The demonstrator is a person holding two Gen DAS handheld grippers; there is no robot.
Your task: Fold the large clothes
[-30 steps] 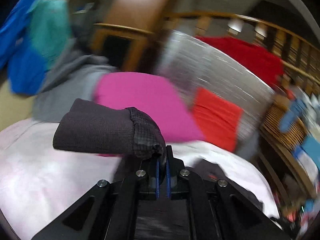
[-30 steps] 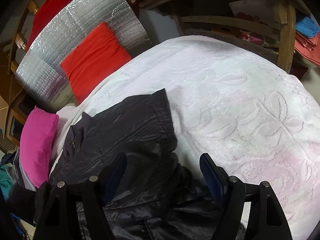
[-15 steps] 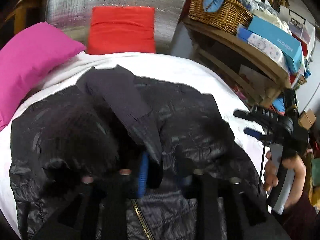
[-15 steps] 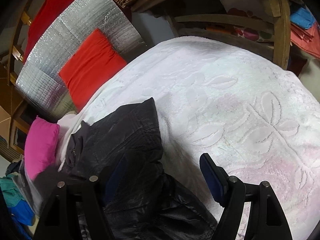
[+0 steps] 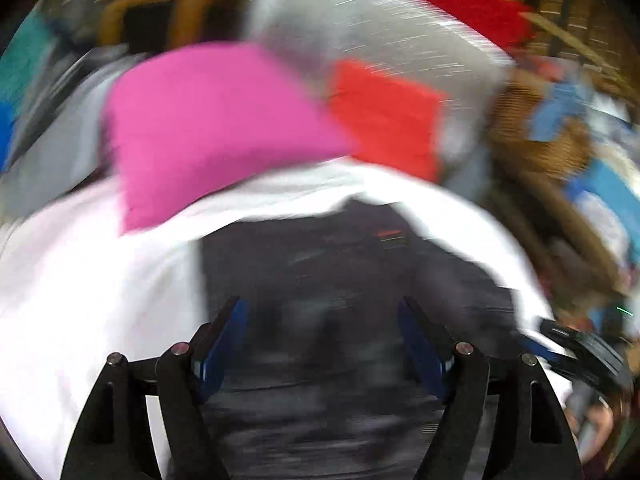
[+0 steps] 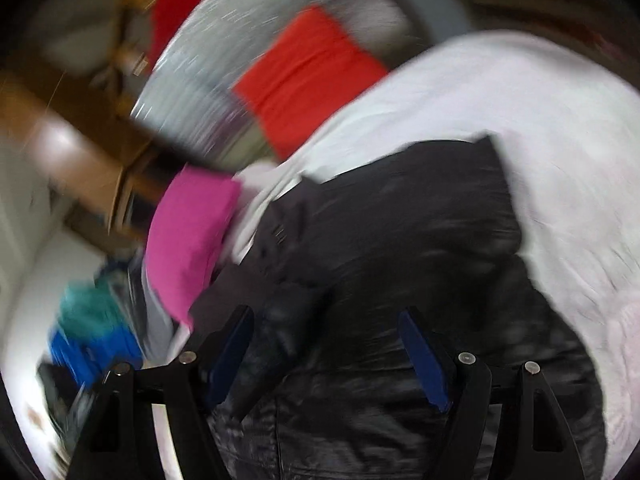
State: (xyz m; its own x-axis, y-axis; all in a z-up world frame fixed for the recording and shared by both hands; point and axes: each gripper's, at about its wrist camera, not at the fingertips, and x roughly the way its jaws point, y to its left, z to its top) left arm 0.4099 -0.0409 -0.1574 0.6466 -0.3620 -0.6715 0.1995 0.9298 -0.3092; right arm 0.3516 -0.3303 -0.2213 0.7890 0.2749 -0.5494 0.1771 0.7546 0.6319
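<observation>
A black padded jacket (image 5: 340, 280) lies on a white bedspread (image 5: 100, 280). It also shows in the right wrist view (image 6: 400, 248). My left gripper (image 5: 322, 320) is open and empty, just above the jacket's near part. My right gripper (image 6: 326, 332) is open and empty too, over the jacket's lower half. In the left wrist view the right gripper's tool shows at the lower right edge (image 5: 584, 356). Both views are blurred by motion.
A pink cushion (image 5: 208, 120) and a red cushion (image 5: 384, 116) lean at the head of the bed against a silver foil panel (image 5: 380, 28). A wicker basket (image 5: 532, 128) stands on wooden shelves at the right. Blue and teal clothes (image 6: 92, 328) lie left of the bed.
My left gripper let go of the jacket's sleeve cuff, opened wide and pulled back. My right gripper stayed open and swung left over the jacket. The sleeve now lies on the jacket.
</observation>
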